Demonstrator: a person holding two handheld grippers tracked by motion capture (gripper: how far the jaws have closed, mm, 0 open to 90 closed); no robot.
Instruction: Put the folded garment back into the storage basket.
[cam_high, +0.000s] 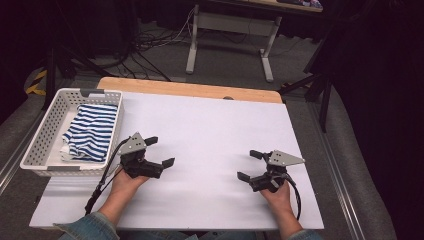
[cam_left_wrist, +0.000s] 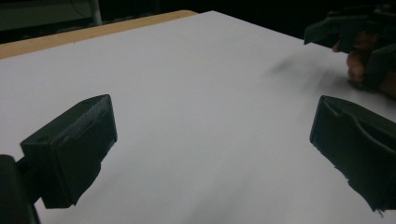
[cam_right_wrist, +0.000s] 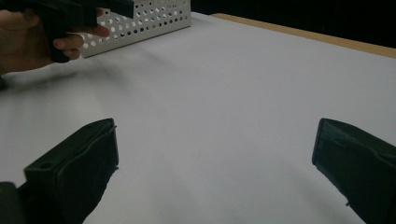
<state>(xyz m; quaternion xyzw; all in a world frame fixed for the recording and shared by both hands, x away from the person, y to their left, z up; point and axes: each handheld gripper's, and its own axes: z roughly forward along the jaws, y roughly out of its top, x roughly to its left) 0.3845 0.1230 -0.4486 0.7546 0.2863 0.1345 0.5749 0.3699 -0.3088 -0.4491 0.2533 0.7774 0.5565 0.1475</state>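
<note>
Resting on: my white surface (cam_high: 210, 125), both hands low, well apart.
Basket (cam_high: 37, 145): far left edge, striped cloth (cam_high: 90, 131) inside.
Left gripper (cam_high: 160, 151): jaws wide, empty, just beside basket.
Right gripper (cam_high: 250, 165): jaws wide, empty.

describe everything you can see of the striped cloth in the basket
The striped cloth is soft fabric with blue and white stripes, crumpled loosely and not folded flat. It lies inside the white perforated basket at the table's left edge, reaching its right wall. Neither gripper touches it; the left gripper is nearest, open, on the white table sheet.
</note>
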